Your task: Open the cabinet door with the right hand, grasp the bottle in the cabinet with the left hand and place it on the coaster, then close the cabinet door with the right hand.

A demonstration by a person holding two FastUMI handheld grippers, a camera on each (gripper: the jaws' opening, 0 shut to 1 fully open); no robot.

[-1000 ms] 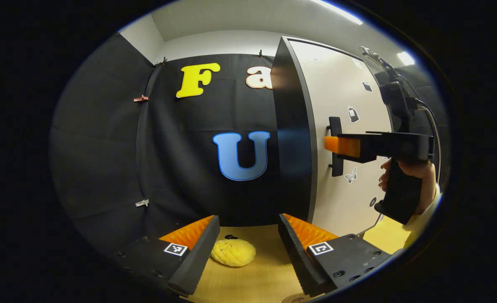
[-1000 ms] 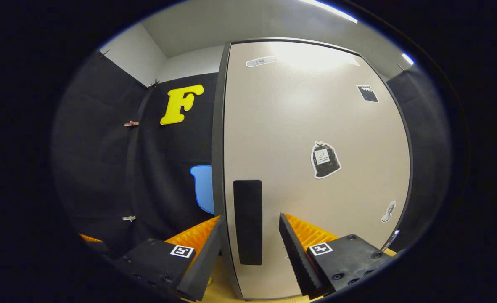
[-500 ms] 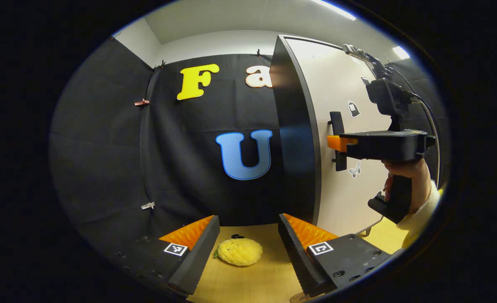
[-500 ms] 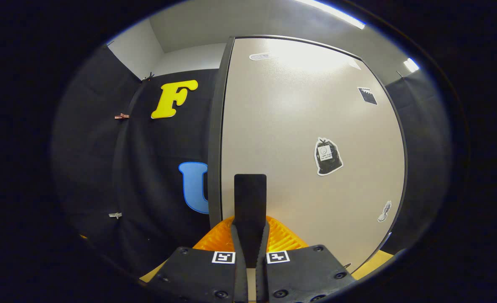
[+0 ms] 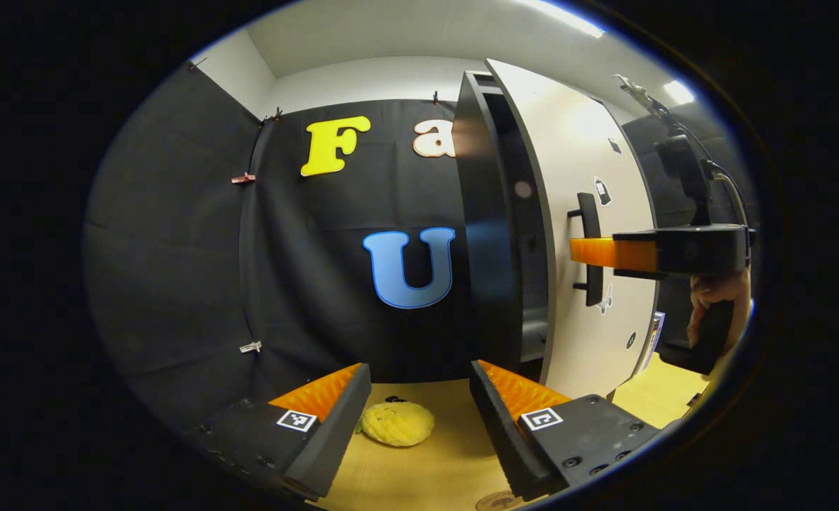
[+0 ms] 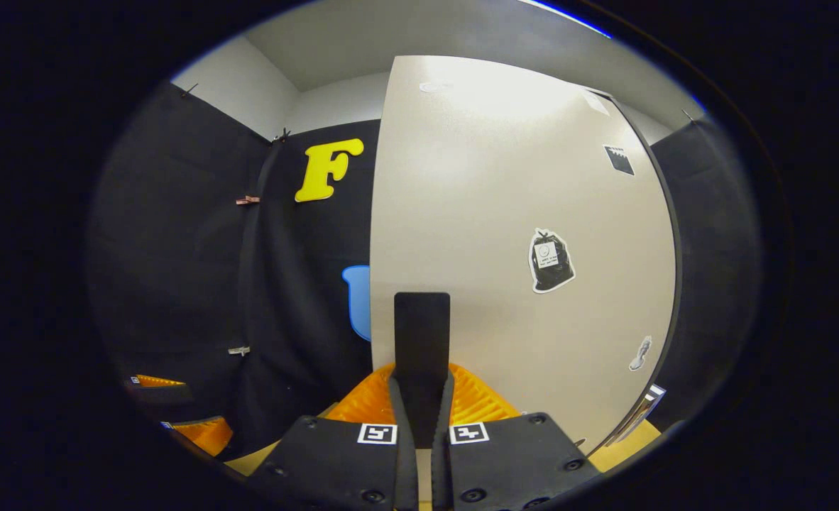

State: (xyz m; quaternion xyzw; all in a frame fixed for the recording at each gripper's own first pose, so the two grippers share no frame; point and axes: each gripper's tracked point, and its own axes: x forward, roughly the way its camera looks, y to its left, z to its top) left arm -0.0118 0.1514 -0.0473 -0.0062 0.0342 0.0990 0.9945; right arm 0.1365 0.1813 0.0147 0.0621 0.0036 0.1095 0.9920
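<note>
A: Right gripper (image 6: pixel 421 419) state?

B: Clenched on the cabinet door handle (image 6: pixel 421 341), both fingers pressed against the black bar. In the left gripper view it reaches the handle (image 5: pixel 590 248) from the side, a hand (image 5: pixel 717 305) on its grip.

A: Door?

B: Cabinet door (image 5: pixel 583 213) is ajar, its handle edge swung clear of the black cabinet frame (image 5: pixel 487 227). A dark gap shows between them. Bottle: can't make it out in that gap. Stickers on the door face, one a black bag shape (image 6: pixel 551 261).

A: Left gripper (image 5: pixel 419 419)?

B: Released, fingers wide apart, holding nothing. It sits low over the wooden tabletop (image 5: pixel 426 475), left of the cabinet frame.

A: Anything on the table?

B: Yellow lemon-shaped toy (image 5: pixel 397 424) between the left fingers' line of sight, near the foot of the cabinet. A round coaster edge (image 5: pixel 497 502) shows at the near side of the table, partly cut off.

A: Room?

B: Black cloth wall behind the cabinet, white wall and ceiling light strip (image 5: pixel 568 18) above it.
</note>
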